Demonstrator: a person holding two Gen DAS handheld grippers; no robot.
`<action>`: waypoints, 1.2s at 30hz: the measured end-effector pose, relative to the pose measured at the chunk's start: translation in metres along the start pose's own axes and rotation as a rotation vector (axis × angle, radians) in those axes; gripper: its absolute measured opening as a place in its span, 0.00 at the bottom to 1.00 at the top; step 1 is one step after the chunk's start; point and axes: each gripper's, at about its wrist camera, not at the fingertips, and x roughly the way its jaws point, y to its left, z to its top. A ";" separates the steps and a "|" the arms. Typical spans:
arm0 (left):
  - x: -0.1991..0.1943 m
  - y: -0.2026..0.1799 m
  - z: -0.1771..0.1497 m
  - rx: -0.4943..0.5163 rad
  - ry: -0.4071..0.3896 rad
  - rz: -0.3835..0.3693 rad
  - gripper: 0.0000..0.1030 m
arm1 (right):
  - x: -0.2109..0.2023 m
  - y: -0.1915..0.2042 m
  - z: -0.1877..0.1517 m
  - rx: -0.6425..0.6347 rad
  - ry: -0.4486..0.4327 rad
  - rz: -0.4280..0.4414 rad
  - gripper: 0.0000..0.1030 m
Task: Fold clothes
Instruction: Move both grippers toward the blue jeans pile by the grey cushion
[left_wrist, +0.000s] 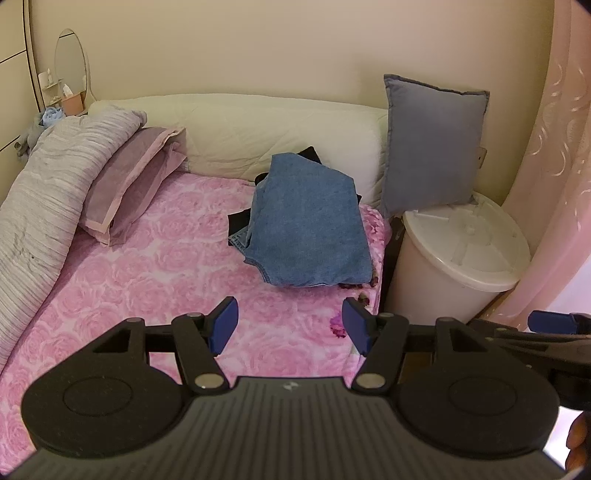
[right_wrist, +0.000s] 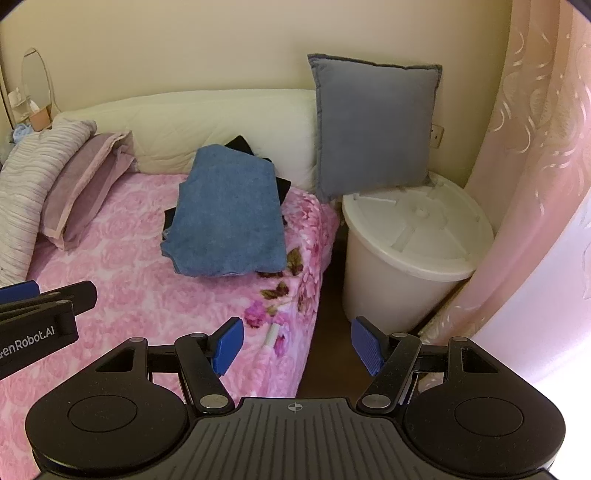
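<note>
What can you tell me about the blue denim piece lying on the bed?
The denim garment looks like mid-blue jean cloth, folded into a rough rectangle with a stitched hem showing at its near edge. It lies flat on the pink rose-patterned bedspread, near the bed's right edge, on top of dark clothing that peeks out around it. Neither gripper touches it.

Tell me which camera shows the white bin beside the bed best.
The right wrist view: the white bin shows its whole lid and most of its side. The left wrist view pushes the bin toward the frame edge, its base behind the gripper.
</note>
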 end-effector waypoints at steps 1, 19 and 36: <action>0.000 0.002 0.000 -0.001 -0.001 0.000 0.57 | 0.000 0.000 0.000 -0.001 -0.001 -0.002 0.66; 0.017 0.051 0.007 -0.047 0.005 0.005 0.57 | 0.017 0.043 0.015 -0.015 -0.005 0.011 0.66; 0.025 0.059 0.009 -0.088 0.022 0.004 0.57 | 0.021 0.047 0.020 -0.036 -0.011 -0.004 0.66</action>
